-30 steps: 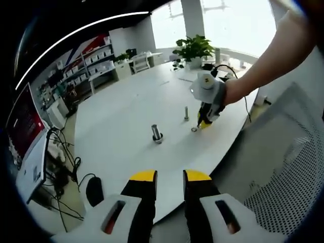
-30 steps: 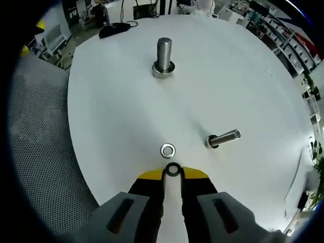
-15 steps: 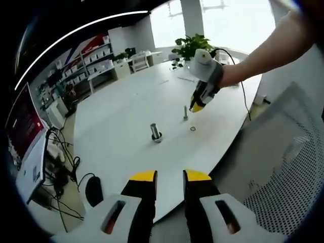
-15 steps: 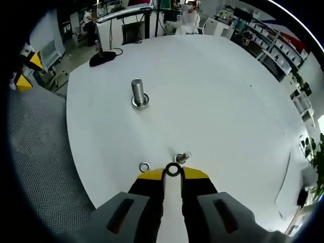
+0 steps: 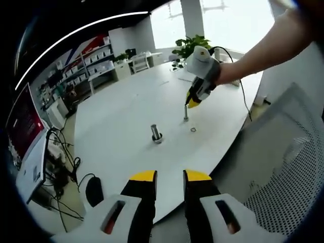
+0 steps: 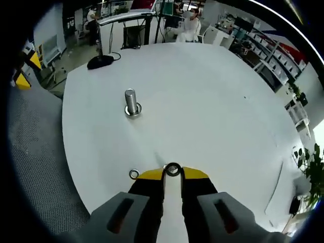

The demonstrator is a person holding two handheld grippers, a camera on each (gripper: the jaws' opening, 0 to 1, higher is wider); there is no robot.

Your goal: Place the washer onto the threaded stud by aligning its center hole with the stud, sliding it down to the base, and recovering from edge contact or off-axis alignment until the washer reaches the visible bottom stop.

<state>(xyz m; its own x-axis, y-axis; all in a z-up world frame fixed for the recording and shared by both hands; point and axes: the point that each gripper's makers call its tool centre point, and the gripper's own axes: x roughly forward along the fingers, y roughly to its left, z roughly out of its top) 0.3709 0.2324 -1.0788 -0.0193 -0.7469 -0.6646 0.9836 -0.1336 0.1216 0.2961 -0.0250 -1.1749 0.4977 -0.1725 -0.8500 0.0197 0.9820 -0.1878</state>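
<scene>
While the right gripper [image 6: 172,173] pinches a washer [image 6: 172,169] between its tips, it hangs over the thin stud [image 5: 186,114], seemingly just above its top; a second washer [image 6: 133,174] lies on the white table [image 6: 212,101] nearby; a thicker bolt [image 6: 131,103] stands apart; the left gripper [image 5: 169,176] waits at the table edge, tips slightly parted, empty.

white round table [image 5: 121,116] | bright windows [image 5: 223,17] | potted plant [image 5: 190,48] | shelving [image 5: 93,58] | mesh chair [image 5: 288,162]

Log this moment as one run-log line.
right gripper: shut on washer, above thin stud | left gripper: idle off table edge | spare washer: on table | thick stud: upright
</scene>
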